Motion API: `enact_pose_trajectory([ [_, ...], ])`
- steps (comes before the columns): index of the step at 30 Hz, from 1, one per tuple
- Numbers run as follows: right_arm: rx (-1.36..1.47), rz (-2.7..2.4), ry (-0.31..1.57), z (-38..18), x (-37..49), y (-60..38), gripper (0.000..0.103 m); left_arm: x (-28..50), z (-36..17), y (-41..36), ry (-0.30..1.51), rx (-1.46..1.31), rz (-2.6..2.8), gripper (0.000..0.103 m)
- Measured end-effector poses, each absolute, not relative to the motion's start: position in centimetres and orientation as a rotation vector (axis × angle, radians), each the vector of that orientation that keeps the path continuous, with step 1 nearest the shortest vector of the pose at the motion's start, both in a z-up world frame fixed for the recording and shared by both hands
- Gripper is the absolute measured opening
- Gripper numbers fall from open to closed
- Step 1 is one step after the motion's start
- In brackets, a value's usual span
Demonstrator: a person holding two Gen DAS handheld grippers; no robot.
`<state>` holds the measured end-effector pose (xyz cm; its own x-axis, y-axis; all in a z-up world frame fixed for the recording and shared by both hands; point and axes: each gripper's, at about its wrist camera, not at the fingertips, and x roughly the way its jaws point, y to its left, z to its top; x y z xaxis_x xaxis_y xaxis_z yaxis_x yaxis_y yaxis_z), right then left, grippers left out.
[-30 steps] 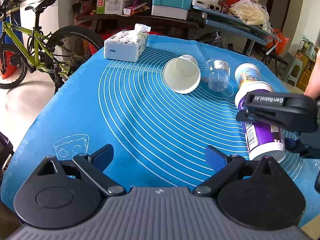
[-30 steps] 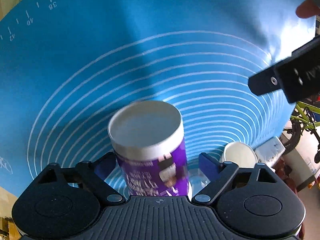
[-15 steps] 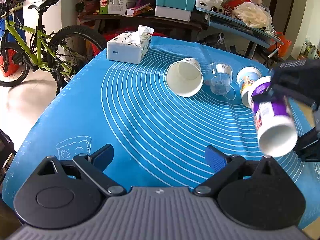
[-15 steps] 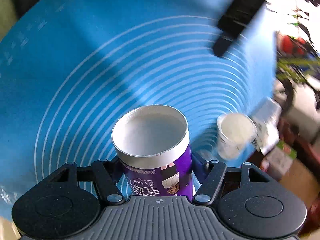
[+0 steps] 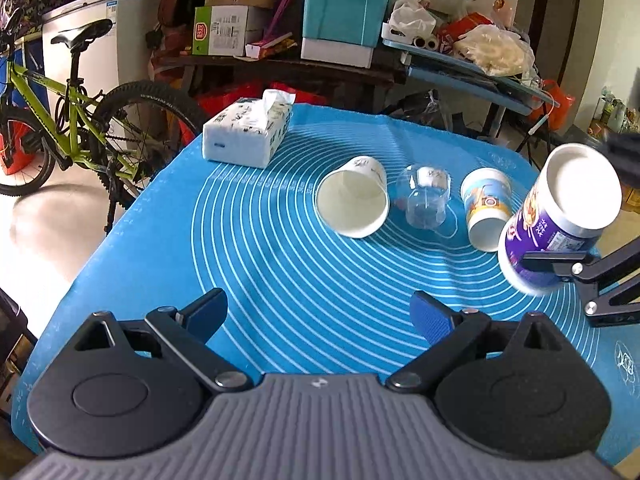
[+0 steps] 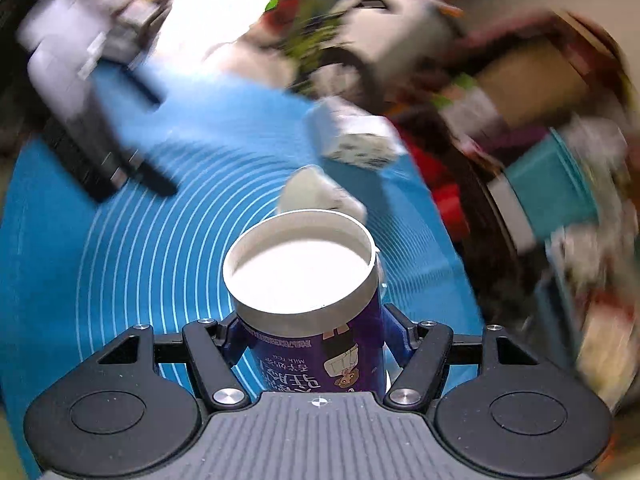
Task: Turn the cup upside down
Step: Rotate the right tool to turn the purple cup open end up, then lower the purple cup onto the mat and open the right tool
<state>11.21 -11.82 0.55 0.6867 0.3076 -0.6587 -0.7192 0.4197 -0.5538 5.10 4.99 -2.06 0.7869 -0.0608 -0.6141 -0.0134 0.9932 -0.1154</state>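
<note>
- Cluttered storage room behind the work surface; a green bicycle [image 5: 60, 112] stood at left, a teal bin [image 5: 344, 8] sat on a dark shelf at the back.
- Left wrist view: a blue mat [image 5: 280, 272] with white concentric rings covered the table; a tissue pack [image 5: 248, 132] lay at its far left corner.
- Three cups lay on their sides in a row mid-mat: a white paper cup [image 5: 354, 204] with its mouth toward the camera; a clear plastic cup [image 5: 426, 196] just beside it; a printed cup [image 5: 486, 208] further right.
- Left gripper [image 5: 320, 316] hovered low over the near mat; its jaws were spread wide with nothing between them.
- At the right edge, the purple cup [image 5: 556, 220] was off the mat, tilted, its white recessed base turned up toward the camera; the right gripper [image 5: 560, 260] pinched its lower body, one black finger showing across the wall.
- Right wrist view: background heavily motion-blurred; mat rings readable, the rest not.
- Right gripper [image 6: 310, 336] was closed against both sides of the purple cup [image 6: 308, 320]; blue pads [image 6: 394, 336] pressed the label; the print read inverted; the white recessed end faced away from the camera.
- White paper cup [image 6: 316, 196] and tissue pack [image 6: 352, 140] showed blurred beyond it.
</note>
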Motion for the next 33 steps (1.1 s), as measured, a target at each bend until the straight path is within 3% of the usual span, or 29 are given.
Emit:
enact_pose_trajectory([
  [12,-0.073,0.421,0.555,-3.5,14.6,-18.2,0.065,5.0,-1.8,3.5,0.662,-0.101,-0.048,0.097],
  [31,0.083,0.256,0.519,-5.4,13.0,-19.5,0.065,5.4,-2.3,1.6,0.677,-0.049,-0.046,0.097],
  [33,0.074,0.248,0.520,-5.3,12.9,-19.4,0.070,5.5,-2.2,1.5,0.673,-0.045,-0.046,0.097],
])
